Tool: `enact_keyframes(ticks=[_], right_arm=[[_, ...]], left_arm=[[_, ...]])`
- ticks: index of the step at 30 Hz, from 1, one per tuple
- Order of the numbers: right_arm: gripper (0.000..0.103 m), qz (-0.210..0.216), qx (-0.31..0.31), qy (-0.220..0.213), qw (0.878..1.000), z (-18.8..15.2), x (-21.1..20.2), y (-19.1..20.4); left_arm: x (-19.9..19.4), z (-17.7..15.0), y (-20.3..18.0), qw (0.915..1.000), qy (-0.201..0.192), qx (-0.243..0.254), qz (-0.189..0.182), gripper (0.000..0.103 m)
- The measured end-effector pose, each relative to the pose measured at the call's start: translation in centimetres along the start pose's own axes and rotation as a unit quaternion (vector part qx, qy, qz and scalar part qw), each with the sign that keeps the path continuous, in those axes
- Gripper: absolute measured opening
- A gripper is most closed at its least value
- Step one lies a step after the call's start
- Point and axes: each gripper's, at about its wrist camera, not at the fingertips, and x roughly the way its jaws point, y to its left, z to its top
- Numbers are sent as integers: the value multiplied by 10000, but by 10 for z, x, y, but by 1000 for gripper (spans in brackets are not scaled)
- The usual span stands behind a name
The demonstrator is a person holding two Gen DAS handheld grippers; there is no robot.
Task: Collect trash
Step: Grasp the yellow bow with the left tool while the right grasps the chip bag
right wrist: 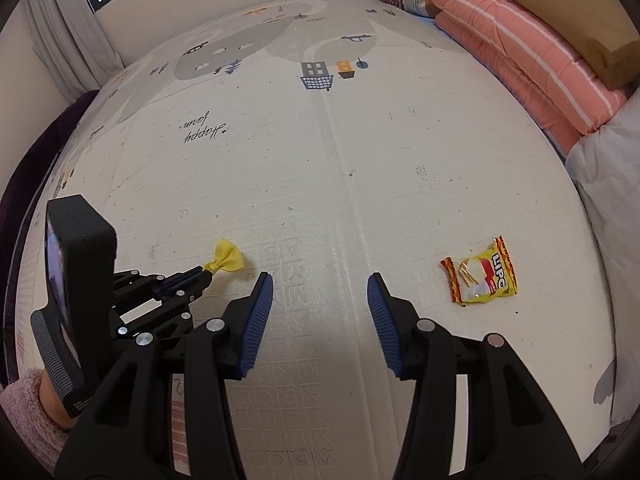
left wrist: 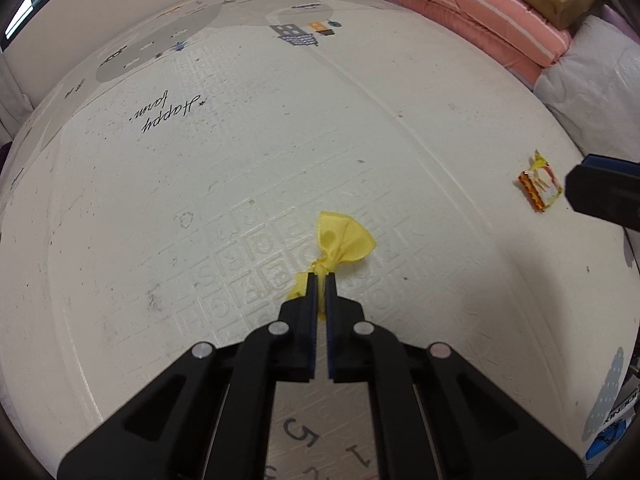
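Ribbon (left wrist: 344,240), yellow, sits pinched at its knot in my left claw (left wrist: 319,280) above the floor mat (left wrist: 240,160); thin grip may slip. Right claw (right wrist: 320,280) gapes wide, wrapper (right wrist: 482,274) ungathered on the mat.

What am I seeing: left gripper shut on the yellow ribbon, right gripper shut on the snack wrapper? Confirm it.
Only the right half is wrong. The right gripper is open and empty; the wrapper lies on the mat, untouched, as the right wrist view shows. The left gripper is shut on the ribbon.
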Motion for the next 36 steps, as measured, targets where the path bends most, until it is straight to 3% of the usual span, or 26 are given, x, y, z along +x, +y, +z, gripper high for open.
enact_keyframes(ticks=[7,10,14,20,29,36], right_arm=[[48,-329,298,-104,9990,-8,-13,-27],[68,-592,490,-180,9969,-12,-18,-47],[71,-875,756,-242,9930,-16,-20,-77],[73,-967,1074,-193,9893,-18,3,-113],[79,-939,729,-290,9925,-7,50,-136],[79,-844,362,46,9958,-11,93,-147]], left_arm=[[-25,15,-25,9992,-201,237,-259,4],[-33,23,-40,9982,-294,385,-345,4],[-33,34,-62,9965,-379,573,-477,4],[-18,47,-91,9948,-409,731,-587,4],[6,56,-111,9941,-437,810,-568,4],[17,54,-108,9953,-372,739,-494,4]])
